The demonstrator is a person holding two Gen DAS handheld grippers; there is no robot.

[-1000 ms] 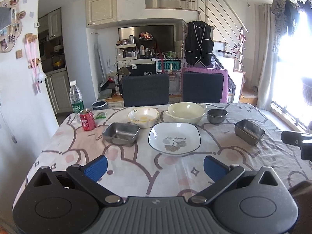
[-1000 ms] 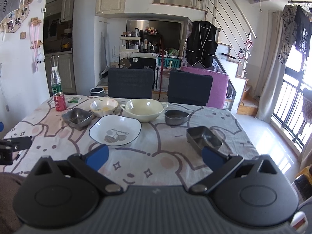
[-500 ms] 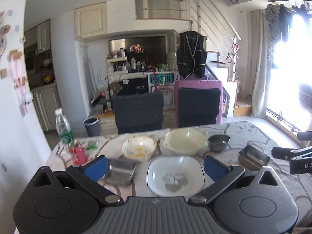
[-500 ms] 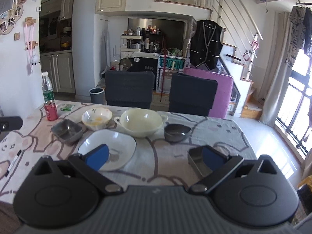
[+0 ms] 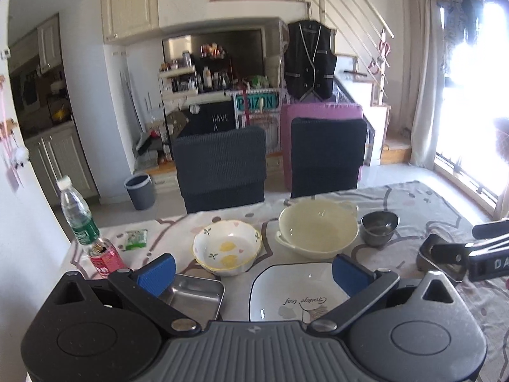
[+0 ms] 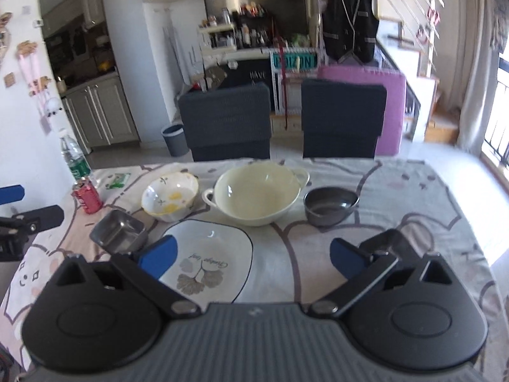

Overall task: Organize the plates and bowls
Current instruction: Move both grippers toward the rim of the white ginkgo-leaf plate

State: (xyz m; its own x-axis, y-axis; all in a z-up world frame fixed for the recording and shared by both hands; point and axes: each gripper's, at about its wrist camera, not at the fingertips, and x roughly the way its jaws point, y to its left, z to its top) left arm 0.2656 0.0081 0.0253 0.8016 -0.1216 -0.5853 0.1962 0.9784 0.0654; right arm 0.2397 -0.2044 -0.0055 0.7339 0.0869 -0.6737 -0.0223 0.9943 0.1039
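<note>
Both my grippers have moved in low over the table (image 6: 413, 191), so the approach is done and nothing is grasped yet. Left gripper (image 5: 253, 273) wide, empty; right gripper (image 6: 251, 254) wide, empty. White plate (image 6: 216, 254), cream bowl (image 6: 257, 195), floral bowl (image 6: 168, 199), dark bowl (image 6: 331, 205), steel tray (image 6: 119, 230): all empty, unstacked.

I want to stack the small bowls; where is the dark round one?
In the right wrist view the dark bowl sits right of centre on the table, just right of the cream bowl.
</note>
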